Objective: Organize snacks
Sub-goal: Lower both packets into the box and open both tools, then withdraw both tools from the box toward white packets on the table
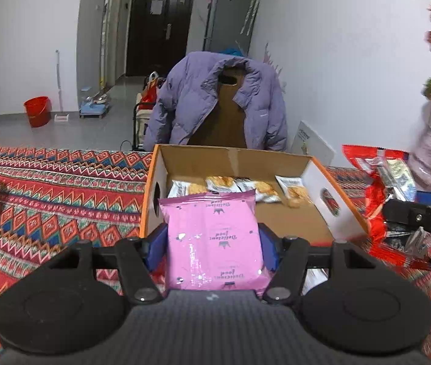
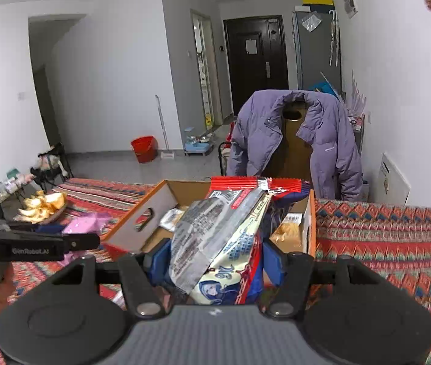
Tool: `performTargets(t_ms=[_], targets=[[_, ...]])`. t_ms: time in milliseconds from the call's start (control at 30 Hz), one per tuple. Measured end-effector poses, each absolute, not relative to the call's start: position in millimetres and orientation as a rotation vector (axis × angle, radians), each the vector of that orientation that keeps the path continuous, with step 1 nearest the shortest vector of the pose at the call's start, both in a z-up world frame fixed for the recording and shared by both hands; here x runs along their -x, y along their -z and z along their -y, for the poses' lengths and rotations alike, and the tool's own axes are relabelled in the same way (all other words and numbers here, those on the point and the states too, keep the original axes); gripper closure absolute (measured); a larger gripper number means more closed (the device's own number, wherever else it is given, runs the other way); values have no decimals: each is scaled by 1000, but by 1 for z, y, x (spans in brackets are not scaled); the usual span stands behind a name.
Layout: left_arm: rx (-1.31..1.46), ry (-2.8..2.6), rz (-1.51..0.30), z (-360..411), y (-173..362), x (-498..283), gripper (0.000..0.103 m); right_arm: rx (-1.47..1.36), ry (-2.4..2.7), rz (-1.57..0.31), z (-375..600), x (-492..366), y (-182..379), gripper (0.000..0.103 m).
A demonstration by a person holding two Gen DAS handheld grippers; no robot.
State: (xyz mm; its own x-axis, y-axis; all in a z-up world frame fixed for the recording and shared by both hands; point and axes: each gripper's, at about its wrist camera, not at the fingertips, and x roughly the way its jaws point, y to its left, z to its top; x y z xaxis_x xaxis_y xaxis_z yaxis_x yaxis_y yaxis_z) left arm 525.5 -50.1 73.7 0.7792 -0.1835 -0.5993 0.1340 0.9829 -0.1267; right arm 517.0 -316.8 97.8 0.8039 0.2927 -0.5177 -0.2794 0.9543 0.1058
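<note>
While each hand-held gripper [image 1: 212,243] clamps a packet, the box [image 1: 291,219] waits.

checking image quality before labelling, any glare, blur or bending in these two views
Left wrist view: glare spots on the pink packet held in the left gripper, motion smear at the right edge, and the cardboard box edges bow. Right wrist view: the silvery back of the red snack bag in the right gripper shines, the side walls curve, and the corners are dark.
</note>
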Motion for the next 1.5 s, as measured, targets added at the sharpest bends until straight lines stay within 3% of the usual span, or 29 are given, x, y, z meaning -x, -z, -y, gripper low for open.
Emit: performTargets(t_ms=[433, 733, 833, 933, 1267, 1500], targets=[[32, 98, -863, 61, -31, -650, 41, -15, -288, -736, 313, -650, -50, 41], [-22, 59, -949, 68, 1, -669, 39, 86, -266, -879, 295, -680, -8, 40], [-29, 74, -955, 73, 2, -671, 28, 113, -261, -895, 292, -680, -3, 38], [-24, 77, -946, 75, -2, -671, 21, 109, -249, -876, 294, -678, -8, 25], [9, 120, -953, 69, -35, -643, 9, 68, -213, -801, 297, -653, -53, 15], [47, 77, -822, 57, -82, -596, 1, -14, -171, -651, 300, -600, -95, 10]])
